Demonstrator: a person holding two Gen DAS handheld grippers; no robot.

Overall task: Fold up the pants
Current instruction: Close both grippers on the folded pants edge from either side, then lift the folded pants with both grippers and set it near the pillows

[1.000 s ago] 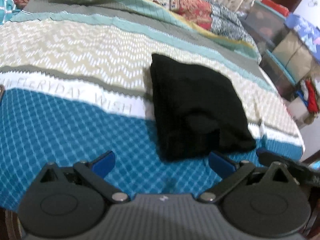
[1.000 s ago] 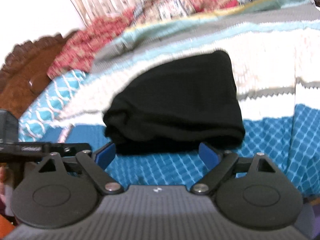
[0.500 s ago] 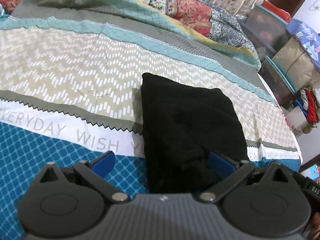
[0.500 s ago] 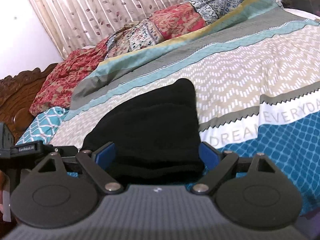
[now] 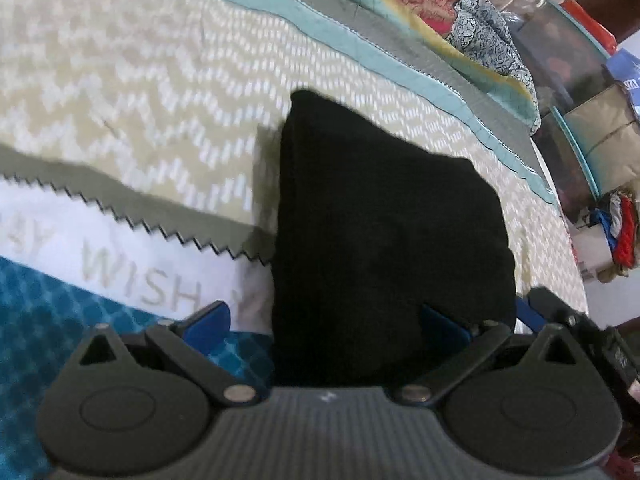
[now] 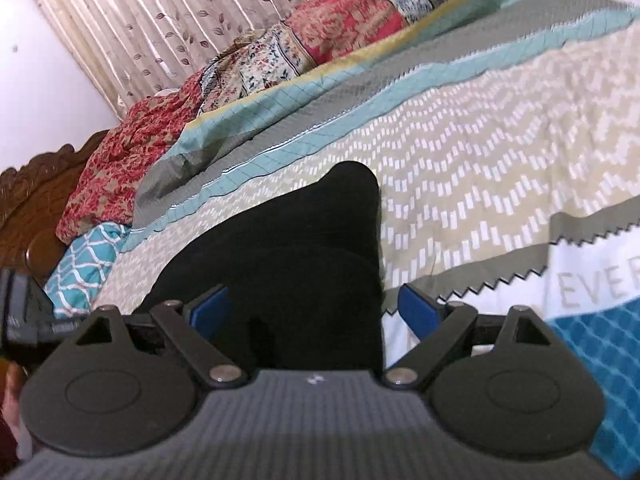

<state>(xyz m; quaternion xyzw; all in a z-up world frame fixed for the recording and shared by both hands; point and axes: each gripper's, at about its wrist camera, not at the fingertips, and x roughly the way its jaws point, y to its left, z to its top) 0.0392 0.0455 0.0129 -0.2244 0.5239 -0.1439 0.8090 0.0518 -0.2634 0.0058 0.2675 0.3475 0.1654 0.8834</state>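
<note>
The black pants [image 5: 380,220] lie folded into a thick bundle on the patterned bedspread [image 5: 132,120]. My left gripper [image 5: 324,320] is open, its blue pads wide apart, and the bundle's near left corner sits between them without touching either pad. In the right wrist view the pants [image 6: 288,248] fill the lower middle. My right gripper [image 6: 314,312] is open too, straddling the bundle's near right corner, with the right pad over the bedspread [image 6: 480,160]. Each gripper shows at the edge of the other's view: the right gripper's body [image 5: 560,320] and the left gripper's body [image 6: 24,312].
Floral pillows [image 6: 280,52] and a quilt lie along the far side below a curtain [image 6: 180,8]. A carved wooden headboard [image 6: 28,208] stands at the left. Storage boxes [image 5: 592,92] and piled clothes [image 5: 620,232] crowd the floor past the bed's right edge.
Both grippers have moved forward and down toward the pants, so the bundle's near end now lies between their jaws. The jaws stay as wide as before.
</note>
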